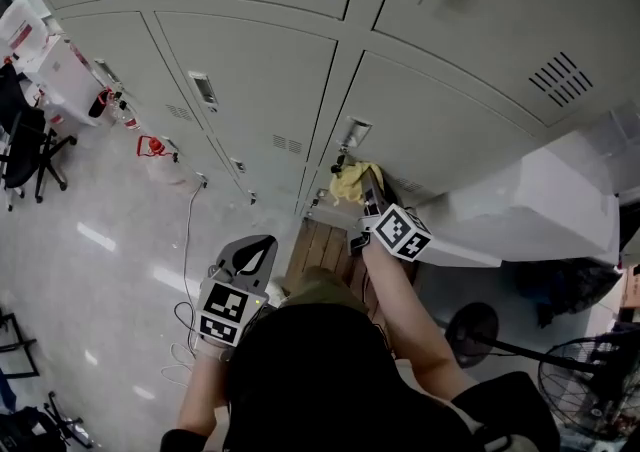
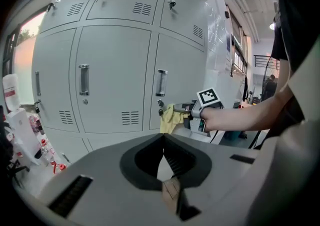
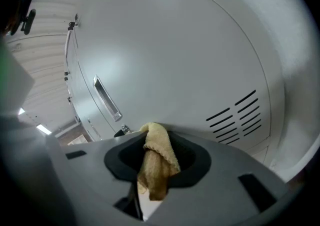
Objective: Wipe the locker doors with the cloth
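Note:
The grey locker doors (image 1: pixel 250 90) fill the top of the head view. My right gripper (image 1: pixel 370 180) is shut on a yellow cloth (image 1: pixel 350 180) and holds it against a lower door, just below that door's handle (image 1: pixel 355 130). In the right gripper view the cloth (image 3: pixel 157 167) hangs bunched between the jaws, close to the door (image 3: pixel 175 60) with its handle (image 3: pixel 106 98) and vent slots (image 3: pixel 240 117). My left gripper (image 1: pixel 266 240) is shut on nothing and hangs back from the lockers. From the left gripper (image 2: pixel 164 142) view, the cloth (image 2: pixel 169 117) and right gripper (image 2: pixel 186 111) show at the door.
Spray bottles (image 1: pixel 150 147) and white containers (image 1: pixel 60 70) stand on the floor at the left, near a black chair (image 1: pixel 25 150). A cable (image 1: pixel 185 270) trails over the floor. A white panel (image 1: pixel 540 200) juts out at the right, with a fan (image 1: pixel 590 380) below it.

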Available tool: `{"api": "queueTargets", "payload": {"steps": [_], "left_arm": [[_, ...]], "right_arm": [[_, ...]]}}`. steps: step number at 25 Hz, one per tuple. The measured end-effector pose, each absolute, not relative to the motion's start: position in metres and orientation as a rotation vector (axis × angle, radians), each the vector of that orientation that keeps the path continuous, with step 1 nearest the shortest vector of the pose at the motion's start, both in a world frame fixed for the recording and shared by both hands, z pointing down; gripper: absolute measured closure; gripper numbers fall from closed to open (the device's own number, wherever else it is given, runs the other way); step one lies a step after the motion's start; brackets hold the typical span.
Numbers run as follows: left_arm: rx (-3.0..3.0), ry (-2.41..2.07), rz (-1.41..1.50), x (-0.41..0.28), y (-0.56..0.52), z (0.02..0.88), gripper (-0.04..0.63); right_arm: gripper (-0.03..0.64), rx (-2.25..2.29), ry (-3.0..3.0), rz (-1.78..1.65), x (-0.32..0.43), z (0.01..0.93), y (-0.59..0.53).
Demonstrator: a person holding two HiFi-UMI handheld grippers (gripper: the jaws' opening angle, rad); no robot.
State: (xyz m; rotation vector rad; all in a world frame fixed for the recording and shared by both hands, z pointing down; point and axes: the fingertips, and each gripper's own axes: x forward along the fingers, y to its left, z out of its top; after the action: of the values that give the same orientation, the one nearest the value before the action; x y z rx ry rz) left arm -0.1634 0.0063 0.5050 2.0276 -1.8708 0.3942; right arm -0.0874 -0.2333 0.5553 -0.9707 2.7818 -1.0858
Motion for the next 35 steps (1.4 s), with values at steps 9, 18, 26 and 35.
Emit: {"api": "queueTargets", "payload": {"steps": [9, 18, 26, 35], "left_arm": [[2.114, -1.777, 0.376, -0.126, -0.033, 0.505, 0.586], [2.161, -1.695, 0.377, -0.102, -0.054, 0.51, 0.586], [2.186, -1.652, 0.388, -0.09, -0.066, 0.512, 0.586], [2.183, -1.642, 0.402, -0.088, -0.068, 0.515, 0.586]], "right_arm": [[0.503, -1.036, 2.762, -1.086, -0.043, 0.548, -0.25], [0.503, -1.182, 2.698, -1.086, 0.006, 0.552, -0.267], [0.503, -1.298, 2.651, -1.101, 0.038, 0.563, -0.277], [0.503, -1.368, 2.624, -1.142, 0.053, 0.58, -0.282]]}}
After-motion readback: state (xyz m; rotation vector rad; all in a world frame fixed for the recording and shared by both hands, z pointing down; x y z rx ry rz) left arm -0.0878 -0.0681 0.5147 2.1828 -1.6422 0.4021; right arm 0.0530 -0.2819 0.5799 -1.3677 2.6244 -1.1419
